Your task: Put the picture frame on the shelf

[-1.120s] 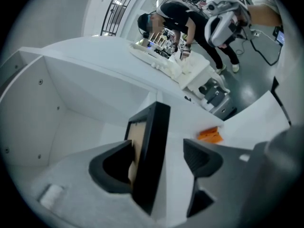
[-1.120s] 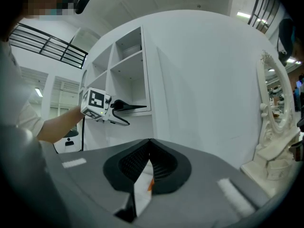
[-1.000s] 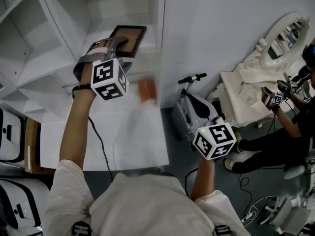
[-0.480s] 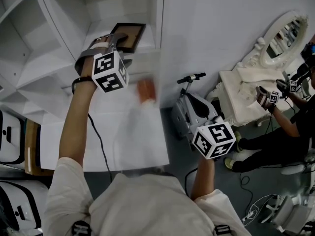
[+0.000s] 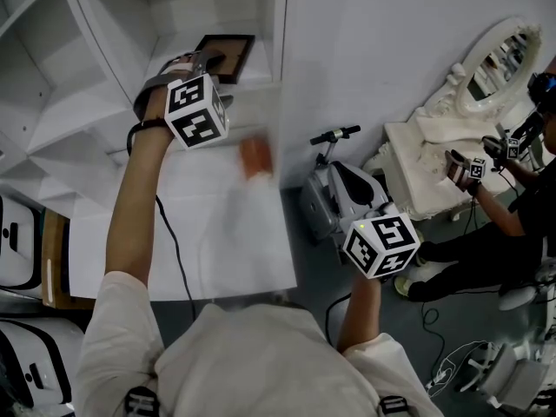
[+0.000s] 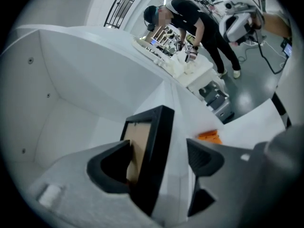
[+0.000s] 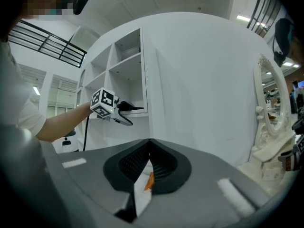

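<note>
I'm holding my left tongs (image 6: 158,152) spread around the black-edged, brown-backed picture frame (image 5: 228,52) resting on the white wooden shelf (image 5: 256,69) at 12 o'clock, planning a straight pull toward 6 without clipping it, right tongs (image 7: 149,148) pinched together, empty.

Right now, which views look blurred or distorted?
Head view: the orange object on the white table is smeared. Left gripper view: fisheye, dark corners, picture frame close and soft. Right gripper view: shelf edges curve.
</note>
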